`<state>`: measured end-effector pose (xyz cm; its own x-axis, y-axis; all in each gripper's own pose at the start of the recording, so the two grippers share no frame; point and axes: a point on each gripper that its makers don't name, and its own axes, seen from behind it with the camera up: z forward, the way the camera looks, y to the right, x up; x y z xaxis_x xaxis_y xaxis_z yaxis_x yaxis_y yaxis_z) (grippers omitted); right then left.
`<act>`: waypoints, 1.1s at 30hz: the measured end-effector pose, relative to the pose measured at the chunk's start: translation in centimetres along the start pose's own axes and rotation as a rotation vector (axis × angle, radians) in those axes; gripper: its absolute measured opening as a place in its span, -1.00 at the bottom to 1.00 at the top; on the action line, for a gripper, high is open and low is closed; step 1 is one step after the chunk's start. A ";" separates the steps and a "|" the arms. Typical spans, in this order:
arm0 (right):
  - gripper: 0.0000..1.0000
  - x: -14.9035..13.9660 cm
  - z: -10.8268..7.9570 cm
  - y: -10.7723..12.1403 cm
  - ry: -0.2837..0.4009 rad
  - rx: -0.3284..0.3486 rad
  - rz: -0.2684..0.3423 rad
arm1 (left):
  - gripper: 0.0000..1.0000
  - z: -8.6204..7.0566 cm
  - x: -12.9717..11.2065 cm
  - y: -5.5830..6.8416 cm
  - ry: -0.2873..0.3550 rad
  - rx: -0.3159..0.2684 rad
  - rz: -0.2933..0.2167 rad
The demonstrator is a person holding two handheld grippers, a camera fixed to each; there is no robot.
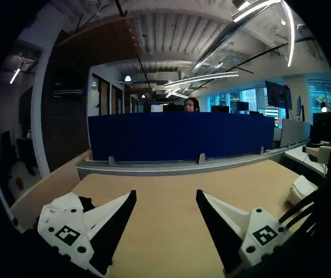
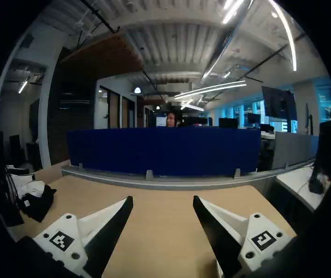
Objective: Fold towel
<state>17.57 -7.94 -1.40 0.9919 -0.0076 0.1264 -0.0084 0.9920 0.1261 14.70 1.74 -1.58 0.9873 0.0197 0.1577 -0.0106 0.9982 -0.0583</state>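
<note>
Hovering low over the desk (image 1: pixel 174 227) with the left gripper (image 1: pixel 165 192) spread wide and empty, and the right gripper (image 2: pixel 162 198) just as wide, gripping nothing. Nothing between either pair of fingers.

Probably the towel: a white cloth (image 2: pixel 30 189) crumpled on a dark cloth (image 2: pixel 40 208), far left on the desk in the right gripper view. Possibly instead: a white folded pile (image 1: pixel 302 187) at the far right in the left gripper view. Cannot tell which.

To do this step well:
- Settle first on the right piece.
- Bring it to the bare middle of the desk and spread it flat before any fold.
- Keep both grippers open until each is over a corner, then pinch close to the edge, one layer only.
- Lift just enough to clear the wood, carry both corners together and level, and lay edge on edge.
- Avoid catching the dark cloth along with the white one.
- Go slowly: likely soft and limp, so prone to bunching if dragged.
</note>
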 end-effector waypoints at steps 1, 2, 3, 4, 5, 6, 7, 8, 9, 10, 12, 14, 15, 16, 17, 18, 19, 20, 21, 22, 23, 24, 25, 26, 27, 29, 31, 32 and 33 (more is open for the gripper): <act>1.00 -0.1 0.0 -0.3 -0.004 0.005 -0.002 | 0.91 0.1 -0.1 -0.1 0.006 0.004 0.002; 1.00 -0.2 0.0 -0.5 -0.007 0.009 -0.004 | 0.91 0.1 -0.2 -0.2 0.012 0.008 0.003; 1.00 -0.3 0.1 -0.7 -0.011 0.013 -0.007 | 0.91 0.2 -0.4 -0.2 0.016 0.012 0.005; 1.00 -0.4 0.1 -0.9 -0.016 0.018 -0.010 | 0.91 0.2 -0.6 -0.3 0.019 0.017 0.006; 1.00 -0.5 0.1 -1.1 -0.020 0.021 -0.013 | 0.91 0.3 -0.8 -0.4 0.022 0.021 0.007; 1.00 -0.5 0.2 -1.3 -0.024 0.024 -0.016 | 0.91 0.3 -0.9 -0.6 0.025 0.026 0.008; 1.00 -0.6 0.2 -1.4 -0.028 0.025 -0.019 | 0.91 0.3 -1.1 -0.8 0.030 0.032 0.009; 1.00 -0.7 0.3 -1.4 -0.032 0.027 -0.021 | 0.91 0.3 -1.3 -1.0 0.034 0.038 0.009; 1.00 -0.8 0.3 -1.5 -0.035 0.028 -0.023 | 0.91 0.4 -1.4 -1.1 0.039 0.042 0.009; 1.00 -0.9 0.3 -1.6 -0.039 0.028 -0.026 | 0.91 0.4 -1.6 -1.3 0.044 0.048 0.009; 1.00 -1.1 0.3 -1.9 -0.044 0.030 -0.028 | 0.91 0.5 -2.1 -1.4 0.053 0.055 0.009; 1.00 -1.3 0.3 -2.1 -0.048 0.034 -0.028 | 0.91 0.5 -2.7 -1.5 0.060 0.058 0.011; 1.00 -1.4 0.3 -2.2 -0.049 0.035 -0.027 | 0.91 0.6 -3.0 -1.5 0.062 0.060 0.013; 1.00 -1.5 0.3 -2.2 -0.050 0.035 -0.025 | 0.91 0.6 -3.4 -1.4 0.064 0.061 0.015; 1.00 -1.5 0.2 -2.2 -0.050 0.035 -0.024 | 0.91 0.6 -3.8 -1.4 0.067 0.063 0.016; 1.00 -1.6 0.2 -2.2 -0.050 0.034 -0.023 | 0.91 0.7 -4.1 -1.3 0.070 0.063 0.019; 1.00 -1.7 0.1 -2.1 -0.049 0.033 -0.023 | 0.91 0.8 -4.5 -1.3 0.074 0.062 0.022; 1.00 -1.8 0.1 -2.1 -0.049 0.031 -0.022 | 0.91 0.8 -4.8 -1.2 0.077 0.061 0.025; 1.00 -1.9 0.0 -2.0 -0.048 0.029 -0.022 | 0.91 0.9 -5.1 -1.2 0.082 0.061 0.028; 1.00 -2.1 0.0 -1.9 -0.046 0.026 -0.022 | 0.91 1.1 -5.4 -1.1 0.088 0.061 0.031; 1.00 -2.3 -0.1 -1.8 -0.045 0.024 -0.023 | 0.91 1.2 -5.6 -1.1 0.093 0.060 0.034; 1.00 -2.5 -0.1 -1.7 -0.045 0.022 -0.023 | 0.91 1.3 -5.9 -1.1 0.098 0.061 0.036; 1.00 -2.8 -0.1 -1.6 -0.045 0.021 -0.024 | 0.91 1.5 -6.2 -1.1 0.103 0.062 0.038; 1.00 -3.0 -0.1 -1.6 -0.046 0.020 -0.025 | 0.91 1.7 -6.5 -1.2 0.107 0.063 0.039; 1.00 -3.3 -0.1 -1.5 -0.046 0.019 -0.027 | 0.91 1.8 -6.9 -1.2 0.111 0.063 0.039; 1.00 -3.8 -0.1 -1.4 -0.045 0.017 -0.031 | 0.91 2.1 -7.6 -1.2 0.116 0.063 0.036; 1.00 -4.3 0.0 -1.4 -0.044 0.015 -0.035 | 0.91 2.4 -8.3 -1.3 0.122 0.062 0.033; 1.00 -4.5 0.0 -1.4 -0.044 0.014 -0.037 | 0.91 2.6 -8.7 -1.3 0.125 0.062 0.032; 1.00 -4.8 0.0 -1.5 -0.045 0.015 -0.039 | 0.91 2.7 -9.1 -1.4 0.127 0.063 0.030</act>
<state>12.81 -9.39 -2.18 0.9848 -0.0522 0.1656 0.0278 0.9889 0.1462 5.34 0.36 -0.27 0.9984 0.0468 0.0305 -0.0469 0.9989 0.0013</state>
